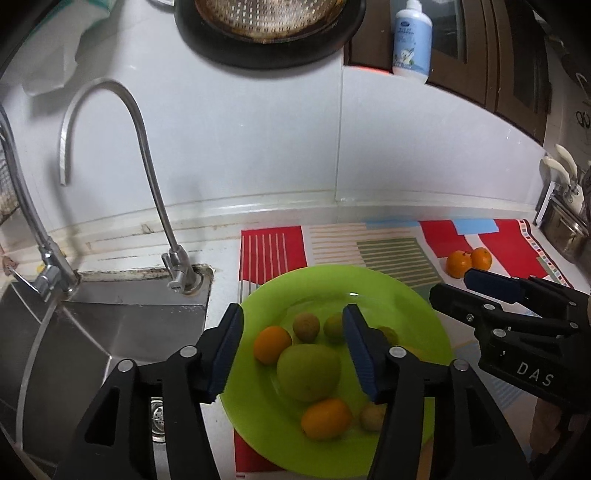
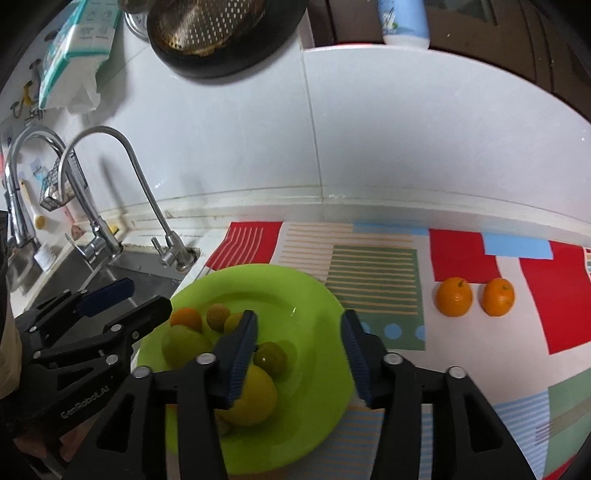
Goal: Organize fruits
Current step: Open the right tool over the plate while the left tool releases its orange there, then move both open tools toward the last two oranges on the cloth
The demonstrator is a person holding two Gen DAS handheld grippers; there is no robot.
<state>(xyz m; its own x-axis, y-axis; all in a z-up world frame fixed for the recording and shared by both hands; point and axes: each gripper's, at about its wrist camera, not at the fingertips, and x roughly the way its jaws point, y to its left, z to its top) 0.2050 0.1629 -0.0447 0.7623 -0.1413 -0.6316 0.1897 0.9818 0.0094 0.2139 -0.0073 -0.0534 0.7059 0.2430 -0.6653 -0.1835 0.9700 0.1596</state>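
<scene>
A lime green plate [image 1: 399, 295] sits on a patterned mat beside the sink and holds several fruits: a big green mango [image 1: 308, 371], two small oranges [image 1: 271, 344], small greenish-brown fruits and a yellow fruit [image 2: 255, 395]. Two oranges [image 2: 453, 296] [image 2: 498, 296] lie on the mat to the plate's right; they also show in the left wrist view [image 1: 468, 261]. My left gripper [image 1: 293, 354] is open and empty above the plate's left half. My right gripper [image 2: 299, 360] is open and empty above the plate's right half.
A steel sink [image 1: 92, 339] with two curved faucets [image 1: 147, 177] lies left of the plate. The patterned mat [image 2: 480, 362] covers the counter up to the white tiled wall. A strainer pan [image 1: 266, 22], a white bottle [image 1: 412, 40] and a metal pot [image 1: 565, 221] stand around.
</scene>
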